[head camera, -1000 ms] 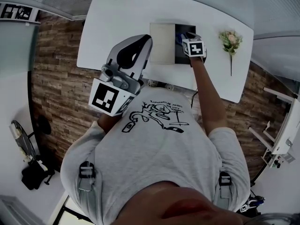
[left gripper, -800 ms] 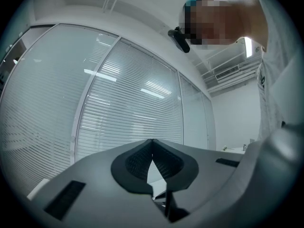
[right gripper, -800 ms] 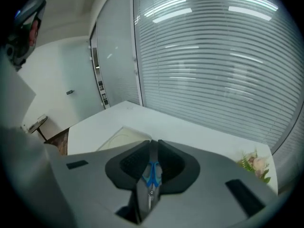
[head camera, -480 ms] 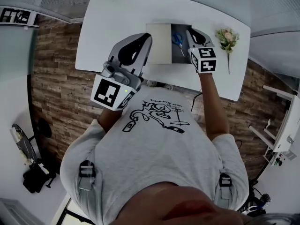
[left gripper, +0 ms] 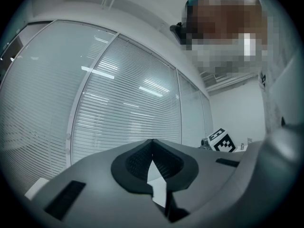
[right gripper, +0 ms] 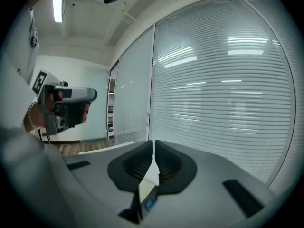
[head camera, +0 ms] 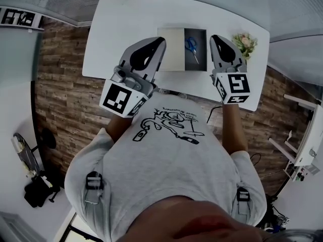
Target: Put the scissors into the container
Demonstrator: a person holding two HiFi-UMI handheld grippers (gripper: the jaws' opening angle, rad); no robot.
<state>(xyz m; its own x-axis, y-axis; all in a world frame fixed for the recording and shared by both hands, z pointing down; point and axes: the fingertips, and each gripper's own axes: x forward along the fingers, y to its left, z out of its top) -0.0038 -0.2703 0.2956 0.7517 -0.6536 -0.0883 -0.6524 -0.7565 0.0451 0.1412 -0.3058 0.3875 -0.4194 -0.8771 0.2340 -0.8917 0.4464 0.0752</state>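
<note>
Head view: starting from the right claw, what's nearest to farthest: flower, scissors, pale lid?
1. The flower, right of the right claw, and the scissors, left of it in the dark box: too close to call.
2. The pale lid, farthest left.

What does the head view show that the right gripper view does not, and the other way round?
Only the head view: the scissors lying in the container, and the flower beside it. Only the right gripper view: the blinds, and the jaws of the right tool, which have just been closing, together and empty. Both: the left tool, raised.
</note>
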